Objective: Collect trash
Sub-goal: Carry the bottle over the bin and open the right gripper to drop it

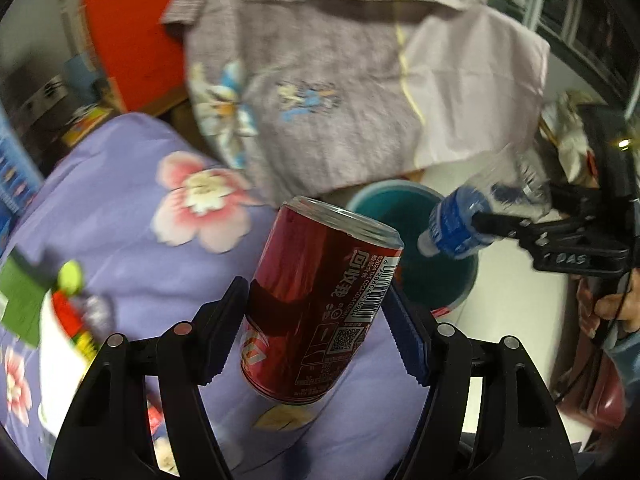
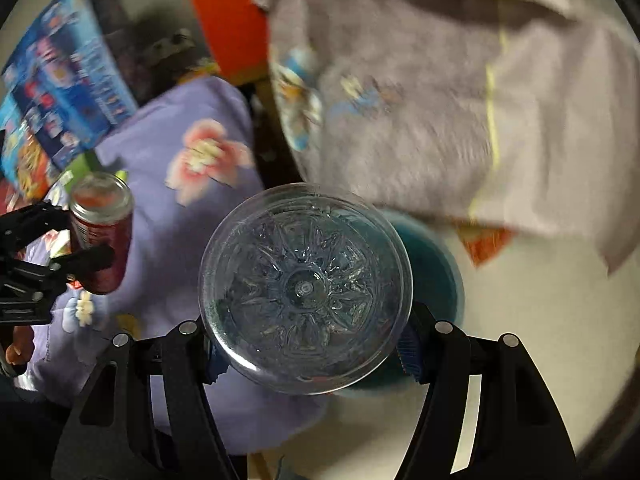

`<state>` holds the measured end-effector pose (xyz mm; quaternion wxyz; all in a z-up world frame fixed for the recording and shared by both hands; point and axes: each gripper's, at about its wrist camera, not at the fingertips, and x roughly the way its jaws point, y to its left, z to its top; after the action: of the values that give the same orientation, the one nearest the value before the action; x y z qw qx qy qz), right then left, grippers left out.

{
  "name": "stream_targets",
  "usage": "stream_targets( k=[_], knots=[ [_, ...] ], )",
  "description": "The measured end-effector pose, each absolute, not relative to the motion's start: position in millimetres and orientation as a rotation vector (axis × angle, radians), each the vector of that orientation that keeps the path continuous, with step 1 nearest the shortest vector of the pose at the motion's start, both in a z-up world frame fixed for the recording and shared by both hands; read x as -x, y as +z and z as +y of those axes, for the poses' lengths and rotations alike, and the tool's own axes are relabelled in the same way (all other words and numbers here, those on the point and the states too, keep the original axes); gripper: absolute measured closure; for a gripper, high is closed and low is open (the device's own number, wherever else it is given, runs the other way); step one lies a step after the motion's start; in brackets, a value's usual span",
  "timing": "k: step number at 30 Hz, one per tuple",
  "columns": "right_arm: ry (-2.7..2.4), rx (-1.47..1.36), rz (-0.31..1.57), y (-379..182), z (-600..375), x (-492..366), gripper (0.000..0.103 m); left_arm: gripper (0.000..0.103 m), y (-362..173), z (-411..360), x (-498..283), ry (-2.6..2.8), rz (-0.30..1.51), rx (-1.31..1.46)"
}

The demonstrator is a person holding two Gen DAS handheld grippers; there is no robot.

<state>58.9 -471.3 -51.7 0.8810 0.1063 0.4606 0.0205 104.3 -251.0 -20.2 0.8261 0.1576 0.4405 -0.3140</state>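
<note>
Left wrist view: left gripper [image 1: 316, 312], jaws partly spread and clamped on a red aluminium drink can [image 1: 320, 300], tilted, above a lilac floral bedsheet [image 1: 132, 208]. Beyond to the right, a teal round plastic bin [image 1: 404, 208] on pale floor; a grey printed garment [image 1: 320, 80] lies farther back.

Right wrist view: right gripper [image 2: 310, 344], jaws partly spread, gripping a clear plastic water bottle [image 2: 306, 288], base toward the camera, with the bin behind it.
</note>
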Motion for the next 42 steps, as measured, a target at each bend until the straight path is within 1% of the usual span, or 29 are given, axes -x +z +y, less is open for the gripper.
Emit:
stream_targets(
  k=[7,11,16,24,31,33,40,42],
  knots=[
    [0.042,-0.327,1.073,-108.8,-496.9,-65.5,0.040,0.034,-45.5,-310.5,-110.7,-0.736,0.976,-0.410],
    [0.040,-0.408,1.121,-130.4,-511.3,-70.1,0.039,0.034,-61.4,-335.8,-114.1,-0.762,1.002,-0.440],
    [0.020,-0.391,1.111,-129.5,-519.3,-67.7,0.036,0.034,-77.4,-354.8,-115.2,-0.780,1.024,-0.474],
    [-0.056,-0.386,1.106,-130.8,-535.6,-57.8,0.027,0.034,-96.6,-371.6,-120.0,-0.800,1.062,-0.502],
    [-0.113,-0.372,1.117,-131.7,-544.4,-49.7,0.027,0.032,-104.7,-390.7,-123.6,-0.806,1.079,-0.522],
    [-0.122,-0.367,1.117,-131.0,-545.8,-48.6,0.027,0.026,-106.9,-392.7,-125.6,-0.799,1.084,-0.520],
    [-0.147,-0.367,1.128,-130.6,-548.0,-46.8,0.025,0.026,-106.9,-383.9,-131.6,-0.771,1.093,-0.504],
    [-0.154,-0.367,1.134,-130.1,-547.3,-47.3,0.025,0.024,-104.3,-378.2,-131.3,-0.761,1.087,-0.499]
  ],
)
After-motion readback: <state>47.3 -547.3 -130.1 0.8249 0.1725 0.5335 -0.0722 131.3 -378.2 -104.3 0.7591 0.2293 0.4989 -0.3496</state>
